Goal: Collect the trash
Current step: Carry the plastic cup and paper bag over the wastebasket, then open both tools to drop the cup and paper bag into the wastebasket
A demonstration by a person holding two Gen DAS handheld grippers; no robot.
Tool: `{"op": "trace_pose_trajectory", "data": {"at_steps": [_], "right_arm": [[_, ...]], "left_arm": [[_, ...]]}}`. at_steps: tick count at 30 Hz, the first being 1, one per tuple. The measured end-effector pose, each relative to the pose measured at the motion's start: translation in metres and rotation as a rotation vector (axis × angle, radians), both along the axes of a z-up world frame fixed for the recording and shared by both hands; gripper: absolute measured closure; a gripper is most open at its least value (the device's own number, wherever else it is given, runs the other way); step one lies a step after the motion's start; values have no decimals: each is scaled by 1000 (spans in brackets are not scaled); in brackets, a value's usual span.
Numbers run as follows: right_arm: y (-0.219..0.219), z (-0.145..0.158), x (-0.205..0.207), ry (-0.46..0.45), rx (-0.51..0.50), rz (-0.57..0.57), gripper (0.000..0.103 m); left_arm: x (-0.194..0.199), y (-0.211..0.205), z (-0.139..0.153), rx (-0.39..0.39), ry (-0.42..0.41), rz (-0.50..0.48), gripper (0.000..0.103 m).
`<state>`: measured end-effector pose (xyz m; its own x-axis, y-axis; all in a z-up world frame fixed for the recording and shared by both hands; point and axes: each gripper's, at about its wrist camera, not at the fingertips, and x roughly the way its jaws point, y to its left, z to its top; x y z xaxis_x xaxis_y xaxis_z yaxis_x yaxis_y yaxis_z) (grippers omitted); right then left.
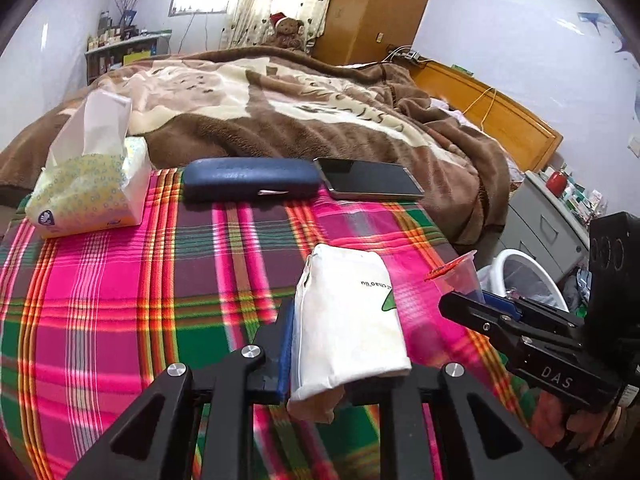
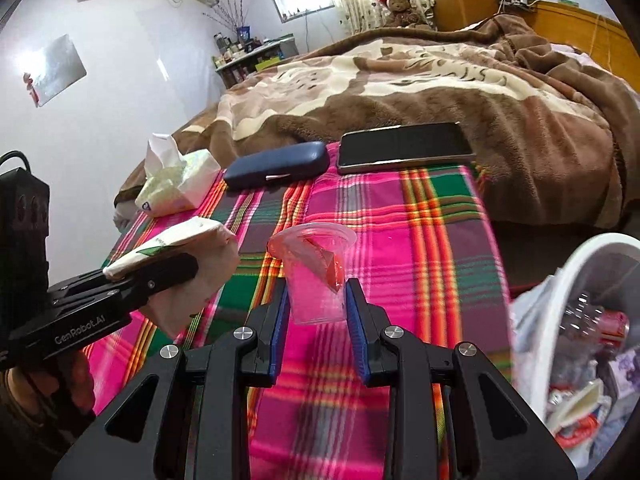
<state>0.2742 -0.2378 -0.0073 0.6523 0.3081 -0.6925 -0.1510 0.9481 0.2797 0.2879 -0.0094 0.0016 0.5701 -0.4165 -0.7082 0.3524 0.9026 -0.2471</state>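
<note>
Item 1: my left gripper (image 1: 344,344), clenched on a white paper packet (image 1: 352,320), lifted above the plaid cloth (image 1: 120,300).

Item 2: my right gripper (image 2: 316,304), closed around a clear plastic cup (image 2: 316,276) with a red scrap inside, also clear of the cloth.

Item 3: white bin (image 2: 560,280) at my right, just off the cloth's edge, already holding bottles and wrappers.

Items I judge not trash, undisturbed at the far edge: tissue pack (image 1: 88,188), blue glasses case (image 1: 250,180), phone (image 1: 372,180).

Status: both loose pieces are in hand, so I count gathering as done. Remaining: carry each over to the bin and let go.
</note>
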Motion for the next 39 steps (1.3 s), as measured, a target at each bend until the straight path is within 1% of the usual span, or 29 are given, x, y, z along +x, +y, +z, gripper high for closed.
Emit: {"op": "trace_pose_trajectory", "data": {"at_steps": [3,9,14,19,23,31,37,39], "right_arm": [[-8,9,-12,-19,0,-22,74],[-29,23,-34,-57,1,-61,74],[-53,32,-53,-87,2,-110,74],[-80,36,-71,-99,-10,-163,74],[-100,37,-85,-101,-20,-209,74],[-146,32,-109,-89,-41,-308,74],[-180,25,-120,-59,-56,-392,74],[-188,18,-118,-29,-63,-411,74]], "left_arm": [[-14,-7,9,-8,-13,-13,83],[-44,-35,28,-15,-55,-59,83],[-66,-64,43,-9,-90,-107,83],[-85,-96,51,-18,-104,-154,83],[-97,-122,52,-15,-105,-190,83],[-112,-177,45,-28,-75,-264,83],[-113,-217,31,-23,-36,-314,83],[-114,-229,26,-20,-23,-327,83]]}}
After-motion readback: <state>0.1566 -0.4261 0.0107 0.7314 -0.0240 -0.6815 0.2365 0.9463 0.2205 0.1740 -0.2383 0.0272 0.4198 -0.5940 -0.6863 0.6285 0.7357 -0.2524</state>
